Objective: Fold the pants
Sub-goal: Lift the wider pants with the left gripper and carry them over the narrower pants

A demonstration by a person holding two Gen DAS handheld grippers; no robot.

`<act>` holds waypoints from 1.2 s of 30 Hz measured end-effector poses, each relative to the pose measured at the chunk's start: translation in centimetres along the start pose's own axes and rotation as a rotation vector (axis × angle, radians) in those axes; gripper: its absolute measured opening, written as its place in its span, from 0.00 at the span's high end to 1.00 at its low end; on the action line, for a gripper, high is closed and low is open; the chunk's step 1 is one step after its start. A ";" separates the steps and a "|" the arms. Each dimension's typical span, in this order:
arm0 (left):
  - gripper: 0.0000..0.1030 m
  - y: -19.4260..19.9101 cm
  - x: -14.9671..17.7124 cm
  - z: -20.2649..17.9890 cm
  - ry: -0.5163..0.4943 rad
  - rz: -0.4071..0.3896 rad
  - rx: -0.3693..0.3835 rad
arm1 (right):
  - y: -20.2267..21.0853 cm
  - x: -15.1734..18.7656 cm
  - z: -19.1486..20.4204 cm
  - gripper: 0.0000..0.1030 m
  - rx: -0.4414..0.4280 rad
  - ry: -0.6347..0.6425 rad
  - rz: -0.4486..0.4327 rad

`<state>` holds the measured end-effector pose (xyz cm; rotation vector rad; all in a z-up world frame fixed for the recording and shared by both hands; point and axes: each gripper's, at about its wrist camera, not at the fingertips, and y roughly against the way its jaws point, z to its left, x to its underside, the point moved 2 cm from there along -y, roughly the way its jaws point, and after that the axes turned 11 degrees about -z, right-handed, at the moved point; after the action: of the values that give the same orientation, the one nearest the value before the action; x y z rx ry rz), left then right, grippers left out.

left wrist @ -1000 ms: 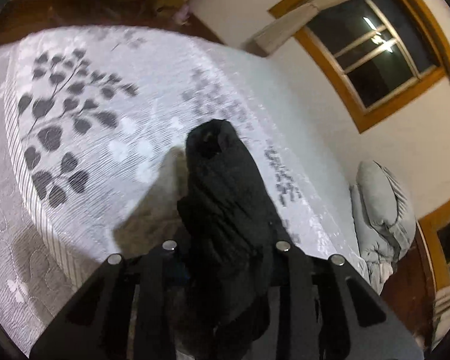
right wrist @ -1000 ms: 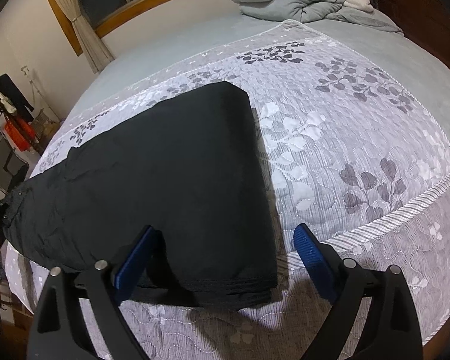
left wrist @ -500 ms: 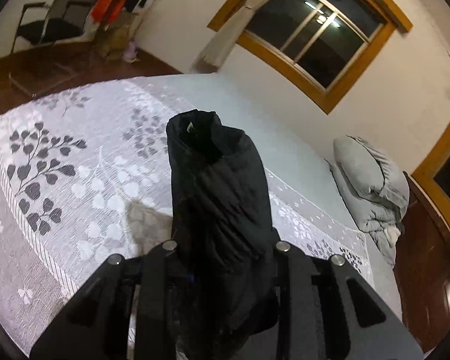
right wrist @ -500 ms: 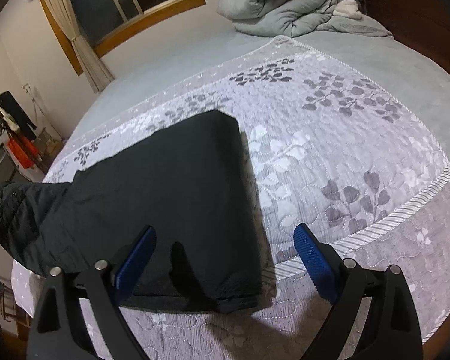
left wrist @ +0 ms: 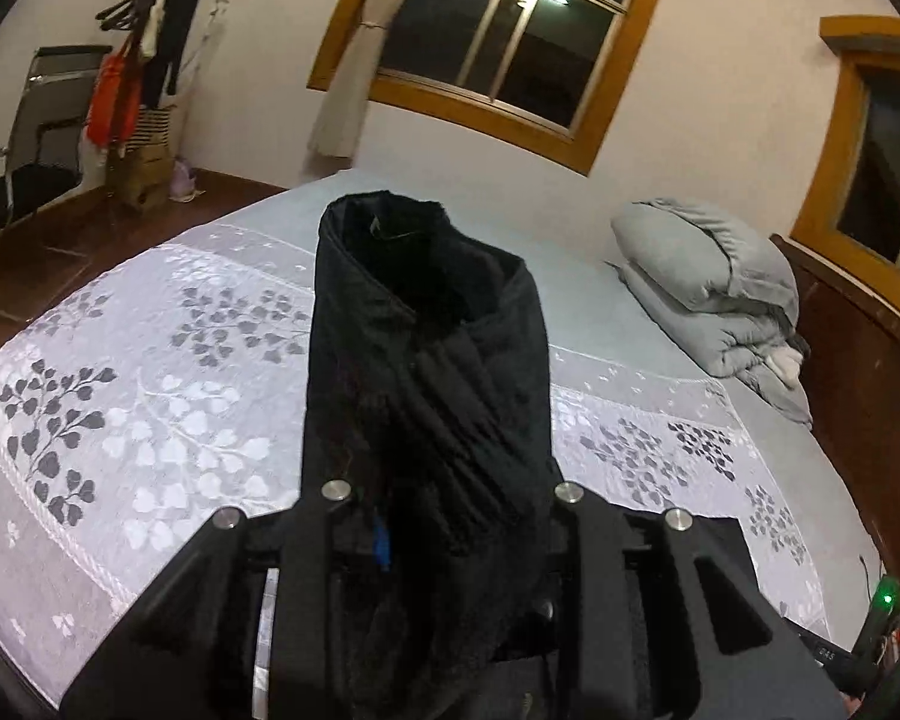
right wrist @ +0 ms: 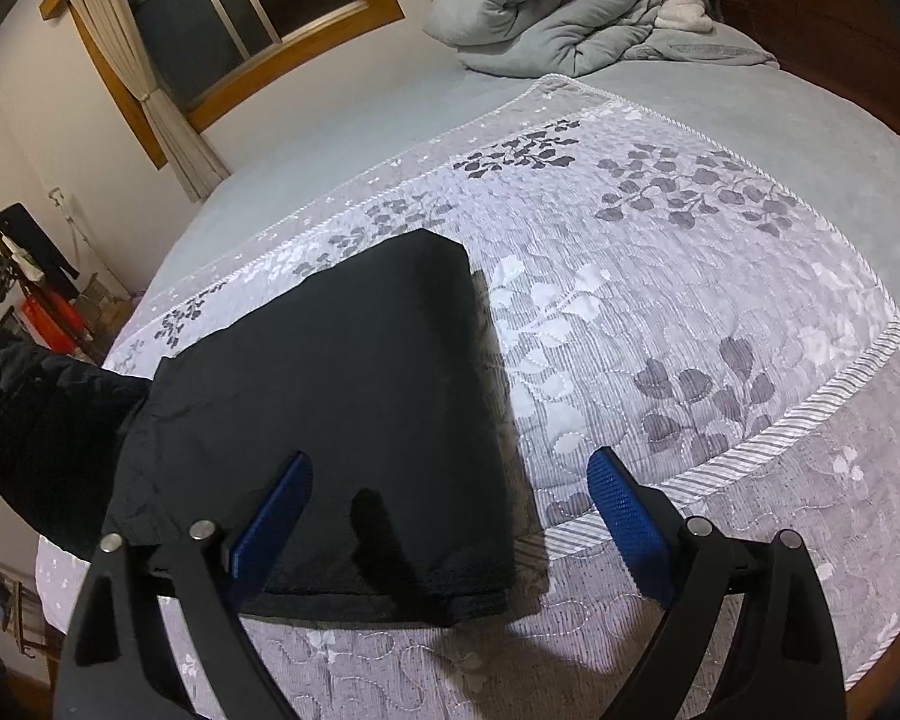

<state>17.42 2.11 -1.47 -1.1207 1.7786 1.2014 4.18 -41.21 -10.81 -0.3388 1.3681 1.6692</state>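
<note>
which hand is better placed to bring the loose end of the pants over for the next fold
Left. The left tool is shut on the lifted end of the black fabric pants. The right tool hangs open above the flat part on the floral quilted bedspread, gripping nothing.

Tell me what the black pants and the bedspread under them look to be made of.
Black pants: matte woven cloth, probably with a fleecy lining, judging by the fuzzy inside at the lifted end. Bedspread: quilted fabric with a slight sheen; stitched ribbing and leaf outlines show.
</note>
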 end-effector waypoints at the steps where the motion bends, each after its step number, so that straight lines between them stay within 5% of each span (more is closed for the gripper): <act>1: 0.73 0.0 0.1 -0.4 -0.009 -0.001 0.000 | 0.0 0.0 -0.1 0.09 -0.001 -0.001 -0.002; 19: 0.67 -0.8 6.7 -10.2 -0.241 0.145 0.154 | 0.4 0.1 -0.9 0.09 -0.023 -0.037 -0.014; 36: 0.60 -4.4 13.4 -15.1 -0.384 0.278 0.180 | 0.7 0.0 -0.8 0.09 -0.038 -0.033 -0.029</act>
<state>15.23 -16.56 -10.00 -0.5076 1.7322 1.2853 3.35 -41.88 -10.68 -0.3501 1.3030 1.6712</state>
